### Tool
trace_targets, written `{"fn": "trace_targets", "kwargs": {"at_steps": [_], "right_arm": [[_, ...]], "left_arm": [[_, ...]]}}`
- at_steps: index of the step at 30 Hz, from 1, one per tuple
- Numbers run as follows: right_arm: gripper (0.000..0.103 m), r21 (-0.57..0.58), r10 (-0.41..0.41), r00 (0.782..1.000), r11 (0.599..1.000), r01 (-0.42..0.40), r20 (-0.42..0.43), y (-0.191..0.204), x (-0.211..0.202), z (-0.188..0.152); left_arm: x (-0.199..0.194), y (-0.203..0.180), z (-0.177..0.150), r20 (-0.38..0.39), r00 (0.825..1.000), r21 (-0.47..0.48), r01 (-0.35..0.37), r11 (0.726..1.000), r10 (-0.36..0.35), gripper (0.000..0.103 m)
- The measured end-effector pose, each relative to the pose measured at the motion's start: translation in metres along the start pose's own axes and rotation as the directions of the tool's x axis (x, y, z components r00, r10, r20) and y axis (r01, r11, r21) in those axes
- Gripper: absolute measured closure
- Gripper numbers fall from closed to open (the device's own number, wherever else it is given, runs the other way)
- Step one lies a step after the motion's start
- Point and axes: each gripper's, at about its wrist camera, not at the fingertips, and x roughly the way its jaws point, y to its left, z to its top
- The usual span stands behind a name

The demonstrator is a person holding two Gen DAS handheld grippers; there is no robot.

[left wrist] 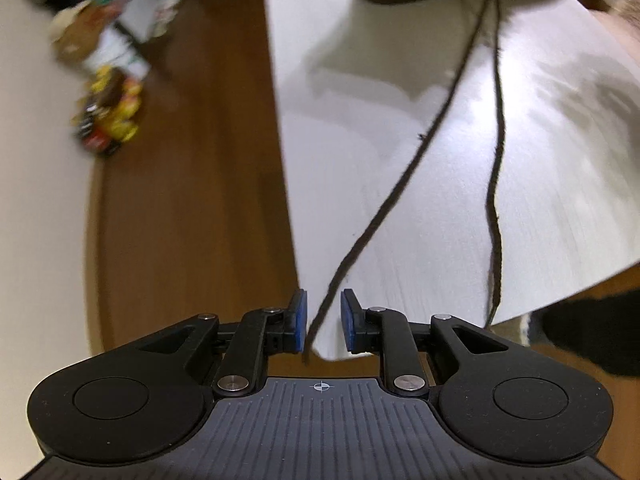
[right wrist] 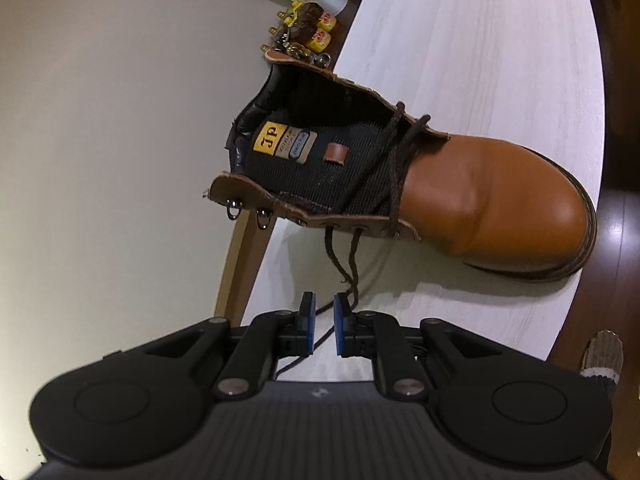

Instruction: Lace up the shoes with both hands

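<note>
Standing on the white wood-grain tabletop (right wrist: 480,40): tan leather boot (right wrist: 492,200), dark brown lace (right wrist: 394,168) crossed through lower eyelets only; upper eyelets and hooks left bare. Left gripper (left wrist: 323,320) fingers apart, lace end between, unpinched. Right gripper (right wrist: 324,326) fingers likewise apart around lace. Only right view shows the lacing; left view, two long strands trailing.

Boot (right wrist: 492,196) tan leather, tongue black ribbed mesh, yellow label; laces (left wrist: 496,120) dark brown; desk (right wrist: 460,40) whitish woodgrain; floor (left wrist: 200,160) brown.
</note>
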Motion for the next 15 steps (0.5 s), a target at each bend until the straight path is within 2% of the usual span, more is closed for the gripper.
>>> {"fn": "trace_targets", "kwargs": {"at_steps": [2, 4, 6, 10, 13, 14, 15], "right_arm": [[0.090, 0.005, -0.010, 1.000, 1.000, 0.010, 0.006, 0.002, -0.003, -0.003], [0.090, 0.010, -0.019, 1.000, 1.000, 0.019, 0.010, 0.003, -0.005, -0.006], [0.090, 0.015, -0.026, 1.000, 1.000, 0.026, 0.013, 0.003, -0.006, -0.007], [0.090, 0.028, -0.029, 0.999, 0.999, 0.028, 0.019, 0.003, -0.006, -0.011], [0.090, 0.042, -0.027, 0.999, 0.999, 0.026, 0.022, 0.003, -0.006, -0.016], [0.090, 0.048, -0.027, 0.999, 0.999, 0.025, 0.025, 0.002, -0.006, -0.017], [0.090, 0.055, -0.030, 0.999, 0.998, 0.028, 0.029, 0.001, -0.007, -0.018]], "left_arm": [[0.000, 0.003, 0.006, -0.015, 0.999, 0.017, 0.039, 0.999, -0.039, 0.097], [0.002, 0.010, 0.008, -0.014, 0.998, 0.027, 0.060, 0.998, -0.059, 0.097], [0.004, 0.015, 0.009, -0.020, 0.996, 0.039, 0.090, 0.995, -0.089, 0.103], [0.003, 0.010, 0.018, -0.035, 0.991, 0.066, 0.133, 0.989, -0.131, 0.103], [-0.018, -0.003, 0.035, 0.036, 0.982, 0.051, 0.184, 0.982, -0.186, 0.103], [-0.028, -0.006, 0.044, 0.080, 0.971, 0.018, 0.226, 0.974, -0.227, 0.103], [-0.038, -0.009, 0.054, 0.132, 0.952, -0.022, 0.282, 0.959, -0.277, 0.103]]}}
